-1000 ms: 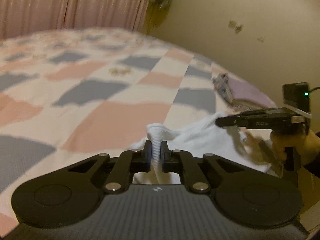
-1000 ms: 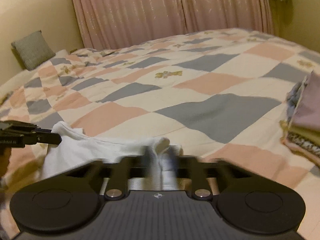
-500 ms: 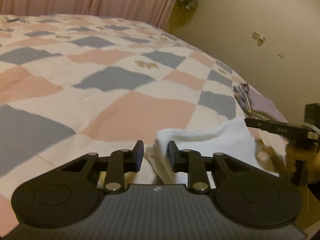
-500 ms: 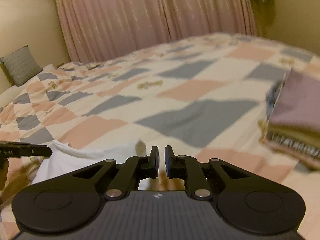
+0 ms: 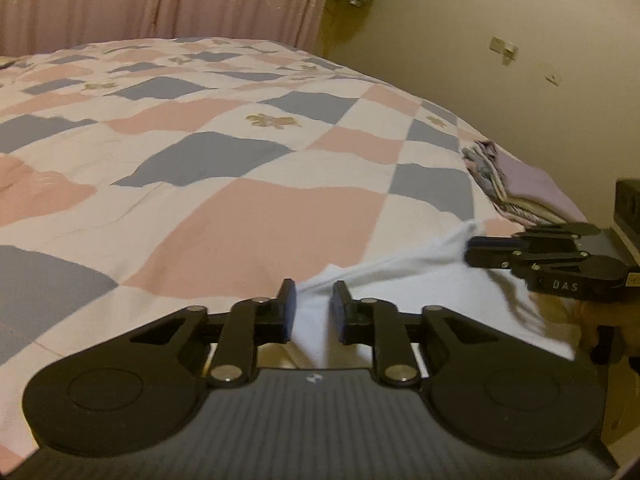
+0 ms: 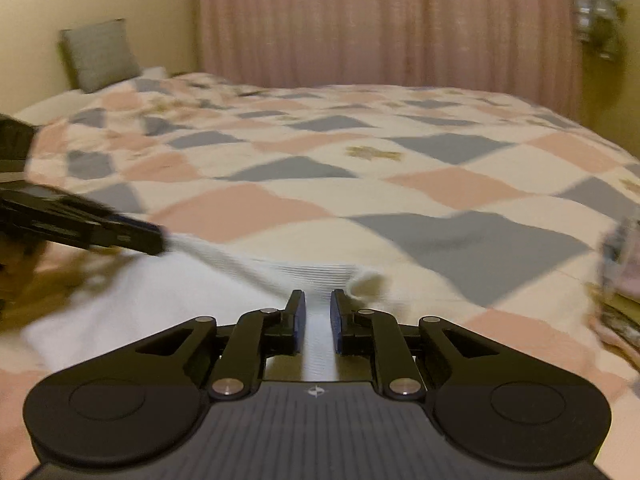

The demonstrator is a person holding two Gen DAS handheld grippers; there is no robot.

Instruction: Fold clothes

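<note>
The left black two-finger tongs (image 5: 312, 306) stand apart, their blue-padded fingers (image 5: 289, 312) straddling the near edge of a white ribbed-knit garment (image 5: 420, 292) without closing on it. The right black two-finger tongs (image 6: 317, 318) are likewise parted, with a strip of the white garment (image 6: 192, 284) running up between the pads; the cloth lies in the gap, and neither pad visibly presses it. In the left wrist view the right tongs (image 5: 474, 252) reach in from the right, their tips at the garment's far corner, with part of a hand (image 5: 600, 312) showing beneath the tool. In the right wrist view the left tongs (image 6: 158, 238) come in blurred from the left, tips at the opposite corner of the cloth. The garment lies flat on a bed covered by a quilt (image 5: 240, 200) patched in pink, grey-blue and cream, directly ahead of both tongs. A stack of folded clothes, topped in pale lilac (image 5: 520, 184), sits on the quilt beyond the right tongs. Pink pleated curtains (image 6: 380, 20) hang behind the bed, and a grey square cushion (image 6: 98, 54) leans against the cream wall to the far left.
</note>
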